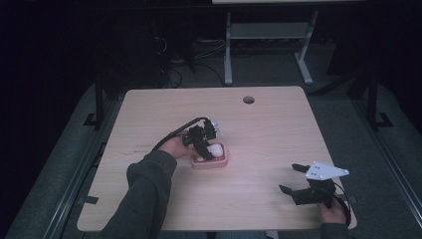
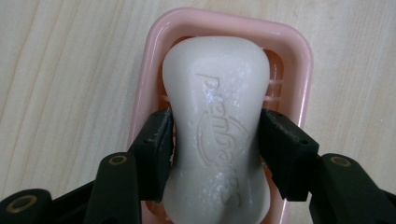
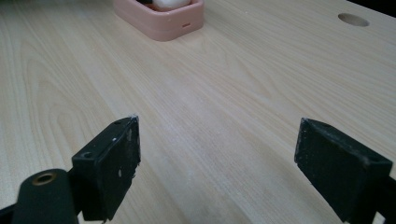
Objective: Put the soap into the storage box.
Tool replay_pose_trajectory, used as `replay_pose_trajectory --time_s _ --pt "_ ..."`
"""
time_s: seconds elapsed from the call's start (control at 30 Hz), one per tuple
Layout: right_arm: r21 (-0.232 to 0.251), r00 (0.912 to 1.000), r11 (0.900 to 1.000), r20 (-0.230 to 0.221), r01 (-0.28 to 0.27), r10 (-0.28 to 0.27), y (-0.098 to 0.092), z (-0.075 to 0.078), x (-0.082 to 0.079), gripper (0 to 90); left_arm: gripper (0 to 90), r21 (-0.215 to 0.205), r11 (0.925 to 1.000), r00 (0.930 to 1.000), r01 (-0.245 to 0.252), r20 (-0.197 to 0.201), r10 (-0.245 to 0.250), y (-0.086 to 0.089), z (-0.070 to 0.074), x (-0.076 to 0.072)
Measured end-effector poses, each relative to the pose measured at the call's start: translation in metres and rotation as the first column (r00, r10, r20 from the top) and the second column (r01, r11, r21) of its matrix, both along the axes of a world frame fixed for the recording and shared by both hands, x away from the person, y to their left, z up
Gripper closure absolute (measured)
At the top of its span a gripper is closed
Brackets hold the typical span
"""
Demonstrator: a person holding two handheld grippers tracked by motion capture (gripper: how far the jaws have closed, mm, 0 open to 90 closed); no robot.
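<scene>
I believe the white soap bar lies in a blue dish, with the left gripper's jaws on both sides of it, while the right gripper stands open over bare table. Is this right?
Not quite: the dish is pink, not blue, as the left gripper view shows. The rest holds: the white soap bar lies in it, the left gripper has a jaw on each side of it, and the right gripper stands open over bare table.

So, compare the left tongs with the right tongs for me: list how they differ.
The left tongs point down into the pink soap dish; the right tongs sit over bare table near its front right corner. The left tongs stand narrow, closely flanking the white soap bar at its waist; the right tongs gape wide with nothing between them. Both are black, two-jawed and hand-held.
</scene>
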State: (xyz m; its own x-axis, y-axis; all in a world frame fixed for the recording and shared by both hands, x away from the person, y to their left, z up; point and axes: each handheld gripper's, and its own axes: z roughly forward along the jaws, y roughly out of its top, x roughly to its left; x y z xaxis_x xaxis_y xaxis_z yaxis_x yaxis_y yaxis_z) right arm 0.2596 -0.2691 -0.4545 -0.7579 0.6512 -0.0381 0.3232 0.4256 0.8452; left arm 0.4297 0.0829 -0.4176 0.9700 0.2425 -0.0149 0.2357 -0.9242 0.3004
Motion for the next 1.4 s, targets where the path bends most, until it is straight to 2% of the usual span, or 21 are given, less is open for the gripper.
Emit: replay_pose_trajectory --time_s 0.1,0.67,1.03,1.4 --pt "0.000 1.0000 1.000 0.001 0.001 -0.001 0.000 0.000 0.000 13.6 42.3 -0.005 0.9999 1.0000 -0.009 0.004 0.009 0.002 0.003 -0.001" --pt "-0.002 1.0000 1.000 -0.002 0.001 -0.001 0.002 0.000 0.000 13.6 40.7 -0.047 0.9986 0.9990 -0.024 0.036 0.026 0.014 0.014 -0.010" --pt "-0.008 1.0000 1.000 -0.002 -0.001 0.001 0.003 0.000 0.000 13.6 39.8 -0.055 0.9980 0.9979 -0.032 0.055 0.035 0.019 0.021 -0.015" --pt "-0.015 1.0000 1.000 -0.009 0.003 -0.003 0.004 0.000 0.000 13.6 37.4 -0.081 0.9951 0.9966 -0.056 0.056 0.060 0.030 0.025 -0.022"
